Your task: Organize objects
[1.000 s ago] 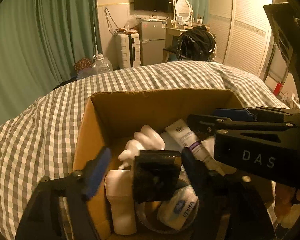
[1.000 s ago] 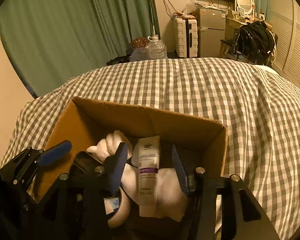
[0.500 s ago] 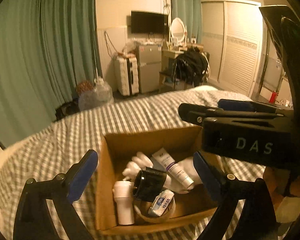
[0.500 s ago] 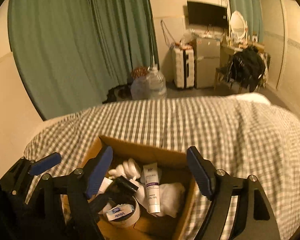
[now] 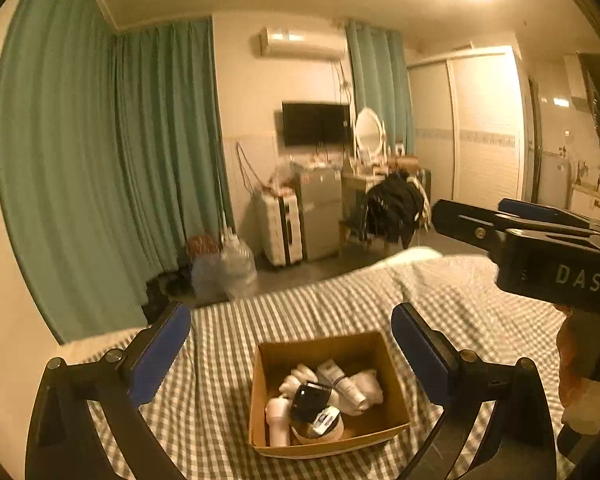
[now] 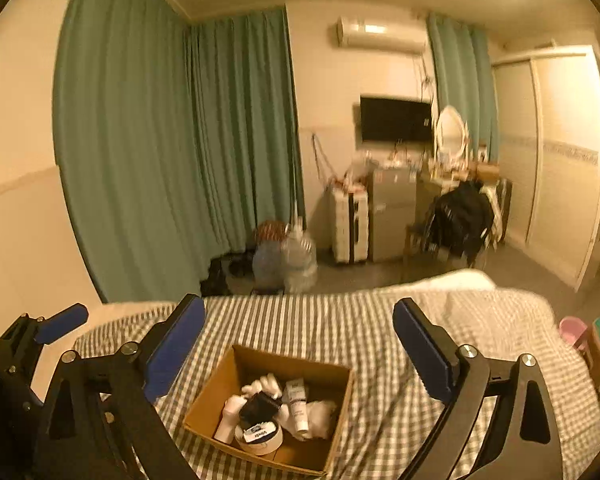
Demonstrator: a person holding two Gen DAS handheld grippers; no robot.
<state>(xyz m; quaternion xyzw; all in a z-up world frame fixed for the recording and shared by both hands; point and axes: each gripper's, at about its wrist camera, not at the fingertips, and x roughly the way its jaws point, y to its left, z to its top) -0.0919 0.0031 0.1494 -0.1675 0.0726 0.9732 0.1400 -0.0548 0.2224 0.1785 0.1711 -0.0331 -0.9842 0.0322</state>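
Note:
An open cardboard box (image 5: 392, 392) sits on the checked bed cover (image 5: 320, 308); it also shows in the right wrist view (image 6: 216, 384). Inside lie a white bottle (image 5: 278, 426), a black case (image 5: 310, 398), a white tube (image 5: 336, 378), white socks or cloth (image 5: 366, 390) and a round tin with a tissue pack (image 5: 324, 424). My left gripper (image 5: 290, 346) is open and empty, high above the box. My right gripper (image 6: 298, 346) is open and empty, also well above the box; it shows at the right of the left wrist view (image 5: 540, 240).
Green curtains (image 5: 120, 180) hang at the left. Beyond the bed stand water jugs (image 5: 230, 268), a white suitcase (image 5: 282, 228), a small fridge (image 5: 320, 216), a chair with dark clothes (image 5: 394, 208) and a wardrobe (image 5: 480, 132). A pink cup (image 6: 572, 330) stands right of the bed.
Both grippers have lifted up and back from inside the box. The left one let go of the black case, which now lies in the box. Both jaws have opened wide.

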